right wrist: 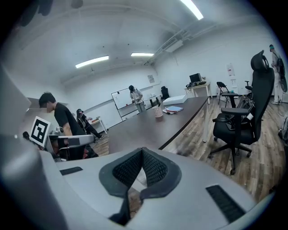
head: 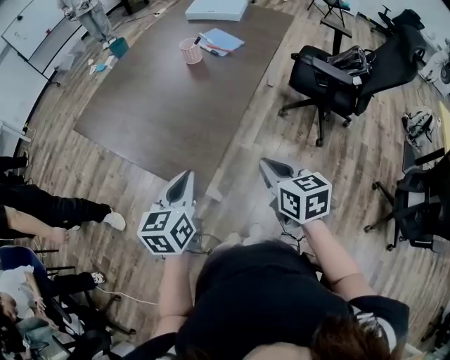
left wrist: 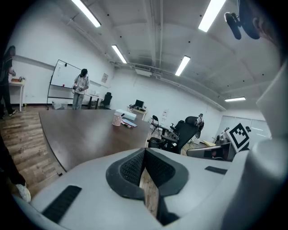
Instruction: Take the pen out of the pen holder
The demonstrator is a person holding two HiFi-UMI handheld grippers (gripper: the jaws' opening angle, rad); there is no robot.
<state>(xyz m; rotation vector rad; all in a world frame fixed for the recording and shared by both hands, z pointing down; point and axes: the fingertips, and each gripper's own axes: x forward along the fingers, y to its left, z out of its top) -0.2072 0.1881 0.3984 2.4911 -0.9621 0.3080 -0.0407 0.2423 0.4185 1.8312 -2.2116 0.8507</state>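
A pink mesh pen holder (head: 190, 50) stands at the far end of the long dark table (head: 169, 105), with a dark pen (head: 197, 40) sticking out at its rim. It also shows small and distant as the pen holder (left wrist: 117, 119) in the left gripper view and the pen holder (right wrist: 158, 112) in the right gripper view. My left gripper (head: 186, 175) hovers over the wooden floor, short of the table's near corner. Its jaws are shut with nothing between them (left wrist: 145, 151). My right gripper (head: 266, 164) is beside it at the same height, jaws (right wrist: 142, 150) also together and empty.
Blue papers (head: 222, 41) and a white box (head: 216, 9) lie near the holder. A black office chair (head: 330, 74) stands right of the table, and more chairs stand at the far right. Seated people's legs (head: 49, 211) are at the left. A person (head: 88, 15) stands by the whiteboard.
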